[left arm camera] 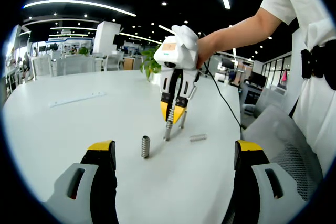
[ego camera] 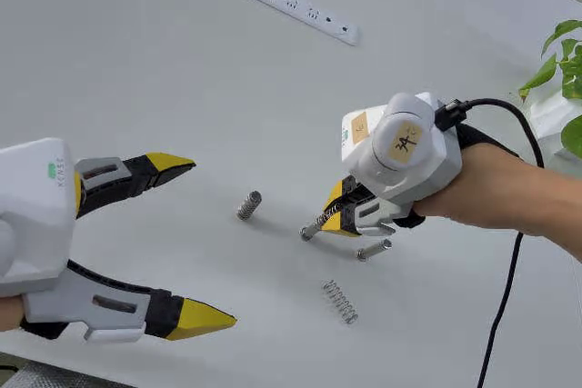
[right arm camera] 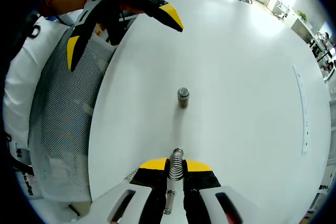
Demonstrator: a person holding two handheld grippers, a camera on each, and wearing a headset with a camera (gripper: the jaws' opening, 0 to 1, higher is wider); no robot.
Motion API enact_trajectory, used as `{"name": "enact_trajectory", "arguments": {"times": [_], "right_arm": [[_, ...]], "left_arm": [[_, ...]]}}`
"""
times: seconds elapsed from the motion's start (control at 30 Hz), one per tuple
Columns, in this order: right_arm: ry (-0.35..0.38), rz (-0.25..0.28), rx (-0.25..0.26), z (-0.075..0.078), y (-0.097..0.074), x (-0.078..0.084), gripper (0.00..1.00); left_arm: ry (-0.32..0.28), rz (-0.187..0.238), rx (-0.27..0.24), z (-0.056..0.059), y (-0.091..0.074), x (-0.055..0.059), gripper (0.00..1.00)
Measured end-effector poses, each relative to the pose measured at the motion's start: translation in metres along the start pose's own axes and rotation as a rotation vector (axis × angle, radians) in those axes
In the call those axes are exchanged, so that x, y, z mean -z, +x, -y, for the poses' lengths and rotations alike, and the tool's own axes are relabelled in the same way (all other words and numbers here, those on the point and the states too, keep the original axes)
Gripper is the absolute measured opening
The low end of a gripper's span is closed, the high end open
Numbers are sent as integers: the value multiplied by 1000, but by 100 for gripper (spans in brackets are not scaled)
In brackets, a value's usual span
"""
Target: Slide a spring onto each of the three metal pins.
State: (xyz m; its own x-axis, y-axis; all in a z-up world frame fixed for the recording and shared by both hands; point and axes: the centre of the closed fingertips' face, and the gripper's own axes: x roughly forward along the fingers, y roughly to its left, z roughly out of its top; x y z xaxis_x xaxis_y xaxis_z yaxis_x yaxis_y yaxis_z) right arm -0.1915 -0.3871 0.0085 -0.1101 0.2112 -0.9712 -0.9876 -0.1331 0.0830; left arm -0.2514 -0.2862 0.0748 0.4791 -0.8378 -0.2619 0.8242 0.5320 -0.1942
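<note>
R gripper (ego camera: 338, 217) tilted down-left, jaws clamped on spring-fitted pin (ego camera: 316, 224). L gripper (ego camera: 202, 243) lay level, jaws wide apart. Between them stood 2nd sprung pin (ego camera: 249, 204); loose spring (ego camera: 340, 302), bare pin (ego camera: 374, 249) nearby.

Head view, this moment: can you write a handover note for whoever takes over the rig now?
Left gripper: open, empty, above the table.
Right gripper: shut on a pin carrying a spring, its lower end at the table.
Done: one pin with a spring stands upright between the grippers; the held one also looks fitted.
Remaining: the bare pin lies by the right gripper, and the loose spring lies nearby; slide that spring on.
</note>
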Motion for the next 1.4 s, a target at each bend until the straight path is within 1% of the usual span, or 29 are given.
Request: {"name": "enact_trajectory", "arguments": {"times": [0.37, 0.6, 1.4], "right_arm": [[-7, 0, -2, 1, 9, 1, 7], [-28, -9, 5, 1, 15, 2, 8], [-12, 6, 11, 1, 29, 5, 8]], "left_arm": [[-7, -2, 1, 1, 0, 1, 91], [-15, 0, 1, 1, 1, 1, 91], [-24, -2, 2, 3, 2, 2, 90]]}}
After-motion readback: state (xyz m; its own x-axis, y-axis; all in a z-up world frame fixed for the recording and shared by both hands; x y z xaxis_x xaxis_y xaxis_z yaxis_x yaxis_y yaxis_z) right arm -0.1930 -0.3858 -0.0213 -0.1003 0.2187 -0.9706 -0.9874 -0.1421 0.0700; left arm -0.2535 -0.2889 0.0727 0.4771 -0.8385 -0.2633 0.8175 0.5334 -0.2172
